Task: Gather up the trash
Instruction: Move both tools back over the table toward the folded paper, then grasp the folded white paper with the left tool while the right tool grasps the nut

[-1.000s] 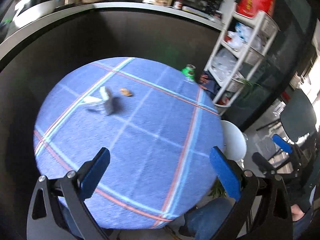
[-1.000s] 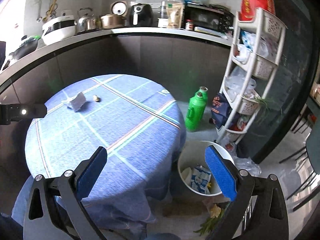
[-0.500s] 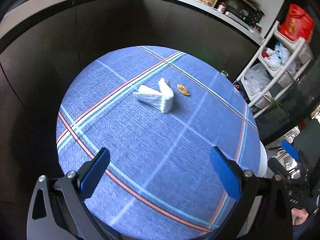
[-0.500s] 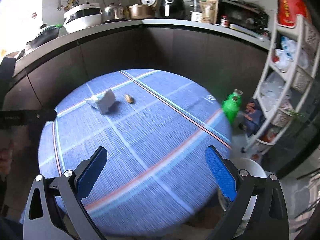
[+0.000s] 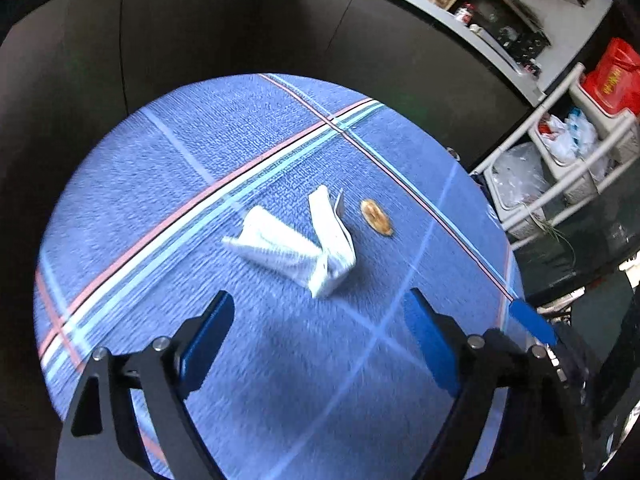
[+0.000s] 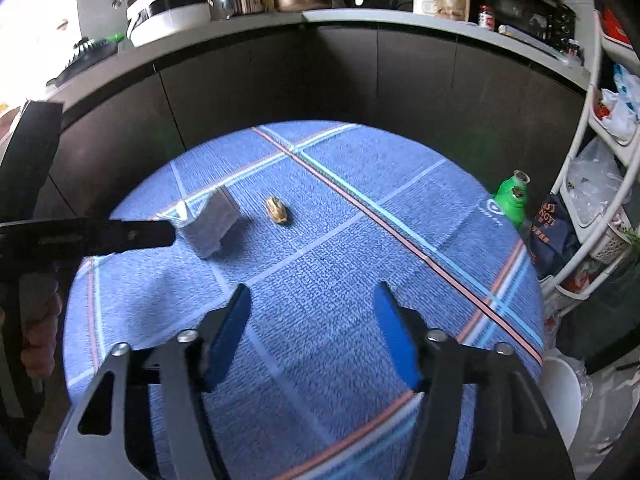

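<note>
Crumpled carton point(image 5: 298, 246) lies on blue plaid tablecloth point(image 5: 248, 364), dark cabinets point(image 6: 304, 84) behind.

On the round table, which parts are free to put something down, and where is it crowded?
Free: the blue tablecloth between the two grippers and the crumpled carton, and the whole side toward the green bottles. Crowded: only where the carton and the small brown scrap lie side by side, apart.
</note>
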{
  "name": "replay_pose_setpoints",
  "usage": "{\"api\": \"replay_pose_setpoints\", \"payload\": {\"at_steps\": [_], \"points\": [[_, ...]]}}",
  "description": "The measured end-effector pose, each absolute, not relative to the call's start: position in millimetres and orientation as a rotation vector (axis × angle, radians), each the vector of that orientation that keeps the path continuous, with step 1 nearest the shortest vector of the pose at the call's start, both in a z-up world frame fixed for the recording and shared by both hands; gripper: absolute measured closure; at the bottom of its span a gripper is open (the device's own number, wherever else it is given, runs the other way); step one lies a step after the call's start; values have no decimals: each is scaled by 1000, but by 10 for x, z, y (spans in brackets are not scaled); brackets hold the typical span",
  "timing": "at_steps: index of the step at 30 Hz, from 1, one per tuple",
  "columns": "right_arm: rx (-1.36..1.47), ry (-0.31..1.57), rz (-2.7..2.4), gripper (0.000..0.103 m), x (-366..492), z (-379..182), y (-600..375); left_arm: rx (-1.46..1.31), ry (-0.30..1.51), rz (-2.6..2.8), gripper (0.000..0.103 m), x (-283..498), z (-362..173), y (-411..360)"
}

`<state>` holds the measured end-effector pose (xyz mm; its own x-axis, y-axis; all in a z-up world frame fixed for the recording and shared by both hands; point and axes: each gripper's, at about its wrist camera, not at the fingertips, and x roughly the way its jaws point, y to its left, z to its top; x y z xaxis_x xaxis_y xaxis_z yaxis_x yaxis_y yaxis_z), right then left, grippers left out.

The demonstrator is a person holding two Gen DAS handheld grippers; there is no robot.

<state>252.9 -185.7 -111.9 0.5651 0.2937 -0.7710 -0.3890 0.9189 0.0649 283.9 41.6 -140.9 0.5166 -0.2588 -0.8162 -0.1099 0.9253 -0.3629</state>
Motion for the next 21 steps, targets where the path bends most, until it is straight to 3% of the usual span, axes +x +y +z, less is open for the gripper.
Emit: {"api": "replay_pose_setpoints", "payload": {"at_steps": [5,11,13,16,21], "points": [[-129,911,447,62,2790,-1270,-1760,-402,1048,-63,29,3085,-1560,408],[-138,918,514,63,3094,-1337,-1512,-370,1063,-54,59,3260,-1670,455],[-140,926,533,66,3214,-1376,-1404,-368,1065,-81,77,3277,-1678,479],[-153,938,545,70,3345,-1440,-1271,-360,1066,-113,85,3280,-1668,495],[-173,940,559,74,3498,-1508,-1107,-360,1068,-142,87,3215,-1663,555]]}}
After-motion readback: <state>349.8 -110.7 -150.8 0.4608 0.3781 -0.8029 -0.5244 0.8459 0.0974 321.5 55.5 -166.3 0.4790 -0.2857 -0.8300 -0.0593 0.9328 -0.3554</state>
